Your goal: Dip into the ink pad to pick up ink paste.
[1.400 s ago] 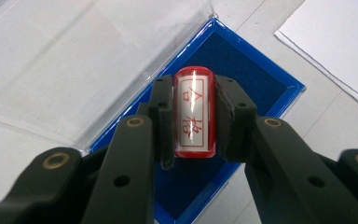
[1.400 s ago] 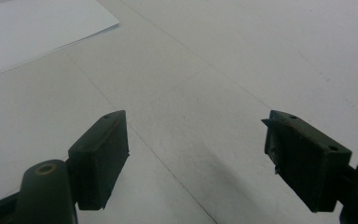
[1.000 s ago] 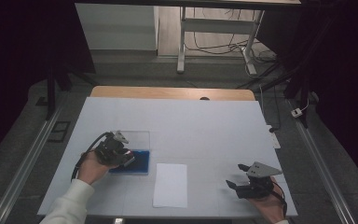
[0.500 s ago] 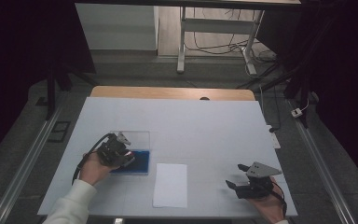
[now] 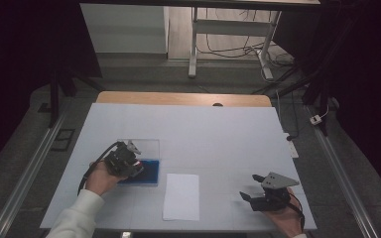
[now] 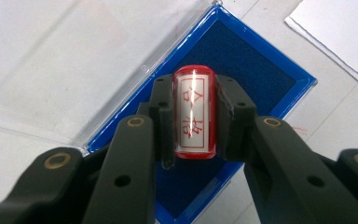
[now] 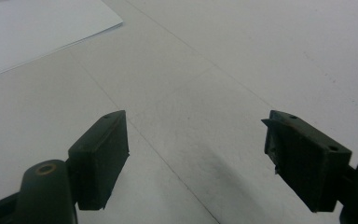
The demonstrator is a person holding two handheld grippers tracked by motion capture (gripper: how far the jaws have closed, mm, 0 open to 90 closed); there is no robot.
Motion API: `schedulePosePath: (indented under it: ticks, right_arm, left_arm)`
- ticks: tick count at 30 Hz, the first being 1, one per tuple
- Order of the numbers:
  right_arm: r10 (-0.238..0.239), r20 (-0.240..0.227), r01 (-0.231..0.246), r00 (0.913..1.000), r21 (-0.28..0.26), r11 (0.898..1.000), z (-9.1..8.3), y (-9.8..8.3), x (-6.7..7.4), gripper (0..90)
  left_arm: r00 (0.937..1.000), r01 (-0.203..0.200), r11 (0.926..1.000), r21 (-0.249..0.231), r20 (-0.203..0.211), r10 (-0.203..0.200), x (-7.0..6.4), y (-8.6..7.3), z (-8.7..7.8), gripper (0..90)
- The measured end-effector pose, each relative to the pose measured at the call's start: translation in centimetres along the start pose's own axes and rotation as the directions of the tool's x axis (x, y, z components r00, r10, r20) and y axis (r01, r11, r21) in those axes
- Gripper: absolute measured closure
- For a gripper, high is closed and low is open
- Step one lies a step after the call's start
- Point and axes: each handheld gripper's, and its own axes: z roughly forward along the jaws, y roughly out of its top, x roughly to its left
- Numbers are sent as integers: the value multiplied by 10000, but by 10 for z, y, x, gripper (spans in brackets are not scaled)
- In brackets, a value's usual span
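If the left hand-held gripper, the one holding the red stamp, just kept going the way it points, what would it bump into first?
Most likely the blue ink pad: the left hand-held gripper, shut on the red stamp, points down at its dark felt. How much gap remains I cannot tell.

Looks like a lab/test bay w/ a recording setup, not a home. White-covered table point(image 5: 218, 134) sits between metal floor rails point(image 5: 25, 173), dark curtains point(image 5: 25, 44) on both sides, bare concrete-type floor. Loose cables point(image 5: 238, 49) + desk frame legs point(image 5: 193, 44) behind, power strip point(image 5: 316, 119) on floor.
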Motion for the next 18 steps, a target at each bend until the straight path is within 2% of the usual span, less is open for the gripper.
schedulePosePath:
  ticks: [9, 18]
  right_arm:
    - [-48, 2, 48, 10000, 51, 10000, 1, 1, 1, 213]
    - [-38, 5, 38, 10000, 61, 10000, 1, 1, 0, 213]
  left_arm:
    - [9998, -4, 10000, -2, -179, 4, -3, 0, 1, 711]
    - [9999, -31, 10000, -40, -162, 31, -3, -1, 1, 711]
